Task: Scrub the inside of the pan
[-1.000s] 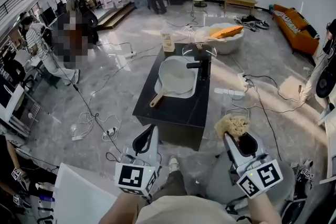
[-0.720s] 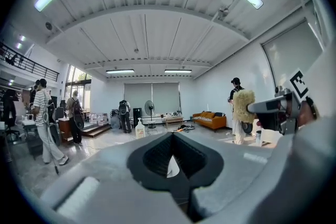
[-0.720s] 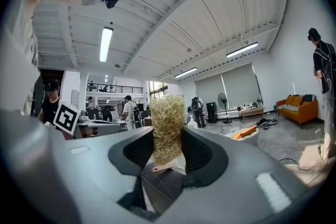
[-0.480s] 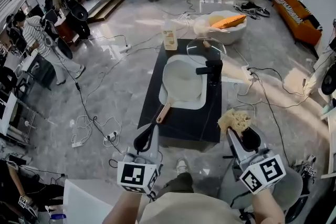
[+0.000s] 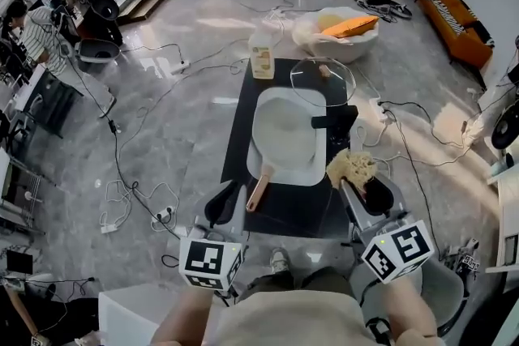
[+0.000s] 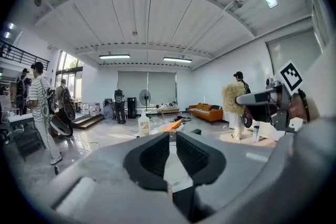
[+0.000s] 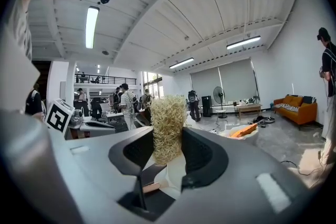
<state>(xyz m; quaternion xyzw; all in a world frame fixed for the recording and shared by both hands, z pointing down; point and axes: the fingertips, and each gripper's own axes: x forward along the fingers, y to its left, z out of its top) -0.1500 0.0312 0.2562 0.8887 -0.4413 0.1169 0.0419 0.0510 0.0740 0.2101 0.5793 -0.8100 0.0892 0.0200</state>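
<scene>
Up at the black counter [image 5: 285, 211] now — left claw [image 5: 225, 202] just cracked open (empty), right claw [image 5: 358, 189] clenching the tan fibrous scrubber [image 5: 350, 168], white pan [image 5: 284, 134] reachable.

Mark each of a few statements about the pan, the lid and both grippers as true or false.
1. The right gripper is shut on a scrubbing pad. True.
2. The wooden handle of the pan points toward the person. True.
3. The glass lid covers the pan. False: it lies at the pan's far end, leaving the inside open.
4. The left gripper grips the pan's handle. False: its jaws, which have just been opening, stand slightly apart with nothing between them.
</scene>
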